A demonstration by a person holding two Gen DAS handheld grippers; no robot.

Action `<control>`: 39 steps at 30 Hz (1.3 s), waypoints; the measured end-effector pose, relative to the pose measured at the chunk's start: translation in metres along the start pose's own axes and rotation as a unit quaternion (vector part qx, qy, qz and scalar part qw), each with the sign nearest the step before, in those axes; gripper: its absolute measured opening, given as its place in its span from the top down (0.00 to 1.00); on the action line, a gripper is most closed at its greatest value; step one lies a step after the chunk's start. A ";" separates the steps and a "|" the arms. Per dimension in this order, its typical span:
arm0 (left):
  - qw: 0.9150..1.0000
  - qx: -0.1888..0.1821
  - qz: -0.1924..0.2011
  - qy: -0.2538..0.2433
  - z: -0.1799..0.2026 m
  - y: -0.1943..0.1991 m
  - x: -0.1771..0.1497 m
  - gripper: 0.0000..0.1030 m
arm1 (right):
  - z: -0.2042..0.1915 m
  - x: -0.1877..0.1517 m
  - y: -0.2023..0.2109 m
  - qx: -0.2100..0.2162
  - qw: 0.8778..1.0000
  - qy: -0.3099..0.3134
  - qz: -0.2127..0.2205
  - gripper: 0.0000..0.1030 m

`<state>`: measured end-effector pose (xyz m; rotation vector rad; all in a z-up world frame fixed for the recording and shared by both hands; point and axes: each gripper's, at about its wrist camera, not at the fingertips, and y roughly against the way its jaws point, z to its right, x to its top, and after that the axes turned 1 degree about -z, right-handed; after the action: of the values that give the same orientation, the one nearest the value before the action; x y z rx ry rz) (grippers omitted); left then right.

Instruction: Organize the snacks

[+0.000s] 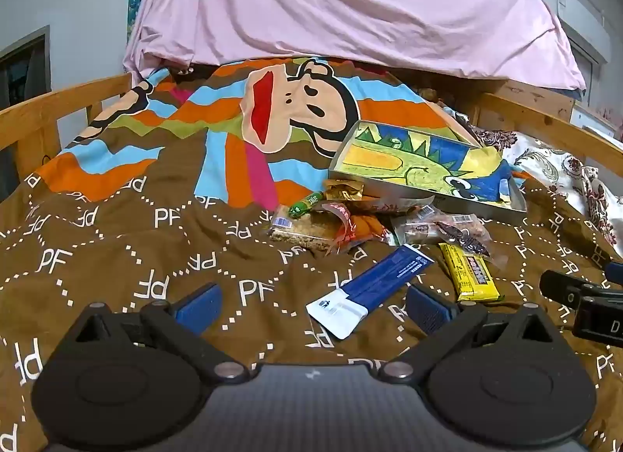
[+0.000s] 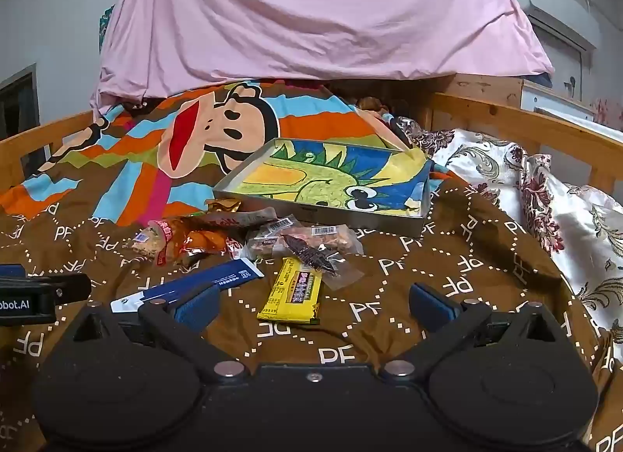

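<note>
Snacks loose on a bedspread, one tray, two grippers spread wide and empty.

One shallow tray (image 2: 389,224) with a dinosaur drawing lies ahead of both grippers, no snack in it. One blue-and-white packet (image 1: 373,286) lies just ahead of the left gripper (image 1: 313,310), between its fingers' lines but untouched. One yellow bar (image 2: 292,294) lies just ahead of the right gripper (image 2: 313,308), likewise untouched. One heap of clear and orange wrappers (image 2: 241,236), number not countable, sits farther ahead, touching the tray's near wall. All rest on one brown patterned bedspread (image 1: 117,257). Both grippers hold nothing, jaws fully apart.
</note>
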<state>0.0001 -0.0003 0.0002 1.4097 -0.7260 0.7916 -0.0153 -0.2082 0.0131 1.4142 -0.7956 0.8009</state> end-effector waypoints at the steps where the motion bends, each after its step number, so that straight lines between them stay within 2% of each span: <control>1: 1.000 -0.004 0.003 0.007 -0.001 0.000 0.000 0.00 | 0.000 0.000 0.000 0.000 1.000 -0.001 -0.001 0.01; 39: 1.000 0.001 0.003 -0.002 0.002 0.000 0.000 0.00 | 0.005 -0.003 -0.006 0.000 1.000 -0.007 -0.005 0.00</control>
<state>0.0005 -0.0022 -0.0001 1.4121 -0.7333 0.7949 -0.0117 -0.2132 0.0073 1.4243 -0.7978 0.7834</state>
